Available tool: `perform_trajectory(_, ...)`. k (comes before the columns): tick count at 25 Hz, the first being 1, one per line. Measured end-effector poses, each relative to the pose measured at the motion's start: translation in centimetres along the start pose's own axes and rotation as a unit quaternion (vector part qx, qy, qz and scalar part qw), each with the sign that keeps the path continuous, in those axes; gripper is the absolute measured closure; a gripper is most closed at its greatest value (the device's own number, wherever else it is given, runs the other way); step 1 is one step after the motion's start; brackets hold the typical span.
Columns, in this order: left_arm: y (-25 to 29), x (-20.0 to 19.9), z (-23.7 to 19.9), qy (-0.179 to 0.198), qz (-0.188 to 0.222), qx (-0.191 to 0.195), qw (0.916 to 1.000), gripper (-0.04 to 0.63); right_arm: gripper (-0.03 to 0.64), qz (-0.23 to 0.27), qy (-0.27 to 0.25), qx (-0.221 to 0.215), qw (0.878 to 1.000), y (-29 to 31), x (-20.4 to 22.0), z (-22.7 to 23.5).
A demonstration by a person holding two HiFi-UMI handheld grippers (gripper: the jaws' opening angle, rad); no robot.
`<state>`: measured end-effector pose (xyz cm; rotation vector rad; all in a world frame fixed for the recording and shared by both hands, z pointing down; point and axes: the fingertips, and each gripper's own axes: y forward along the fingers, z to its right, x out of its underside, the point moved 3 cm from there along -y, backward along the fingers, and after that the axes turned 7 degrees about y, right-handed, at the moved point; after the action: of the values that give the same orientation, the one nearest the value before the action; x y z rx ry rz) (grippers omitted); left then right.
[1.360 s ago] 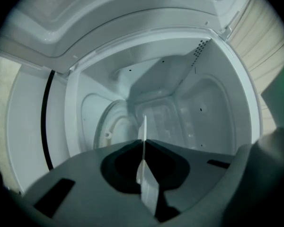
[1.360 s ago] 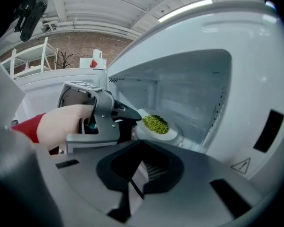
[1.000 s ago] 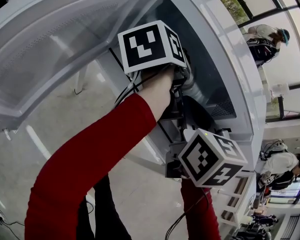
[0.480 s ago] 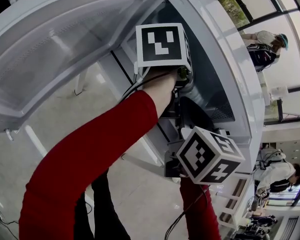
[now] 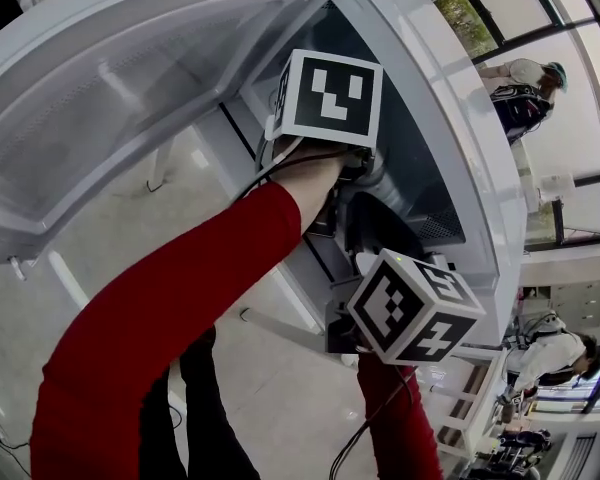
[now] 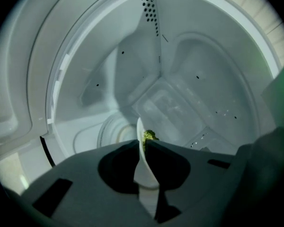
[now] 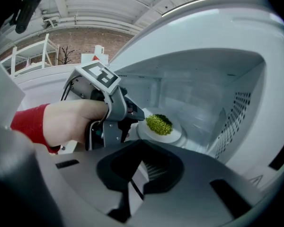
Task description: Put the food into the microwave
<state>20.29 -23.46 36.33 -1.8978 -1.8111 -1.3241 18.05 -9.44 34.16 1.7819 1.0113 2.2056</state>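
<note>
Standing open, the white microwave (image 5: 458, 143) sits near tall windows (image 5: 485, 3).

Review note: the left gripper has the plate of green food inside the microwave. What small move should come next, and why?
Probably lower the left gripper slightly until the round white plate of green food rests on the floor of the white microwave, then open. Its jaws clamp the plate's rim, well inside the cavity; whether the plate touches down is unclear.
</note>
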Motion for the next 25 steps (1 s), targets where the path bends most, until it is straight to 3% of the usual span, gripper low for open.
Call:
perform_trajectory(10,0.34,-0.50,0.46,0.077,-0.001,-0.012,0.9970,0.550,0.603,-0.005,0.000,0.000,1.000,0.17,0.13,0.28)
perform_trajectory(25,-0.26,-0.44,0.33,0.174,-0.007,-0.055,0.9832,0.520,0.603,-0.005,-0.002,-0.004,1.000,-0.28,0.09,0.24)
